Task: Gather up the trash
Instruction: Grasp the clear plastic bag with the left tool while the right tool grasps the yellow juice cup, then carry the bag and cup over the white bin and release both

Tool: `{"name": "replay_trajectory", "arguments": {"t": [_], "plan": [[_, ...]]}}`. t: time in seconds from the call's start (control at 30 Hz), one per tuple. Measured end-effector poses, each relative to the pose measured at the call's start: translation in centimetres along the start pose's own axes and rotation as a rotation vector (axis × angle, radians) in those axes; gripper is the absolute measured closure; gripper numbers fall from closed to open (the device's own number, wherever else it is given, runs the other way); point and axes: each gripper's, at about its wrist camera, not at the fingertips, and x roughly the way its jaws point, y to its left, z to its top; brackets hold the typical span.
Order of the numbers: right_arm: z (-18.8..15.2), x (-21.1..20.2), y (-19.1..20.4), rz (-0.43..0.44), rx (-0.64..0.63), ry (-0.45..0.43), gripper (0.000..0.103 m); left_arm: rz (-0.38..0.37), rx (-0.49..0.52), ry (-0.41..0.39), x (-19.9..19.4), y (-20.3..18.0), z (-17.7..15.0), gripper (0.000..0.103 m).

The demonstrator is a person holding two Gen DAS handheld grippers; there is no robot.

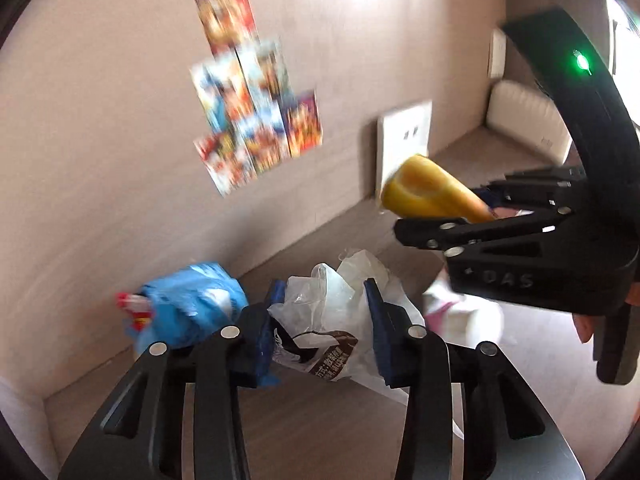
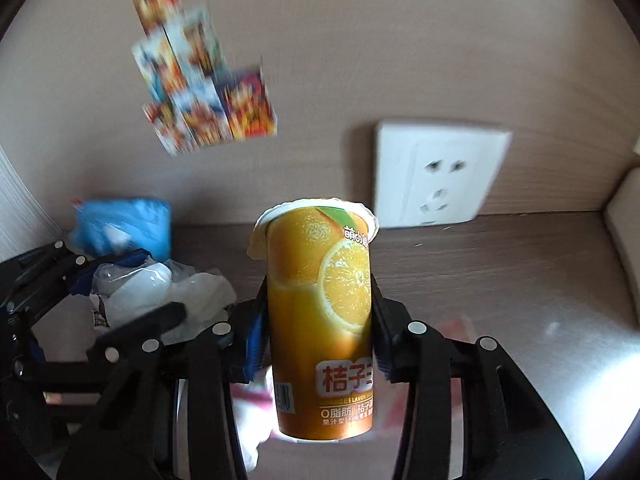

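From the left wrist view, the left gripper [image 1: 326, 320] stands open around a crumpled clear plastic wrapper [image 1: 336, 312] on the tabletop [image 1: 320, 432] near its back edge, a blue bag [image 1: 192, 304] beside it.

From the right wrist view, the right gripper [image 2: 318, 320] clamps an orange juice cup [image 2: 320, 320], lifted above the tabletop.

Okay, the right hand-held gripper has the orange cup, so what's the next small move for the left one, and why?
Probably close the left hand-held gripper on the clear plastic bag. Its fingers sit apart on either side of the crumpled bag on the desk, while the right hand-held gripper is already shut on the orange cup.
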Motion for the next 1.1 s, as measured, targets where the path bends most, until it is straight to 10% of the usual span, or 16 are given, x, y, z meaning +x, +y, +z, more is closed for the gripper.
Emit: {"name": "replay_trajectory", "arguments": {"t": [0.43,1.1], "plan": [[-5.3,-14.9,-2.1,-0.067,0.079,-0.163,0.058,-0.125,0.098,-0.111,-9.9,-6.6,1.3,0.063],[-30.1,-31.6,-13.6,-0.504,0.573,-0.059,0.058,-0.710,0.573,-0.020,-11.7,-37.4,-5.5,0.063]]}}
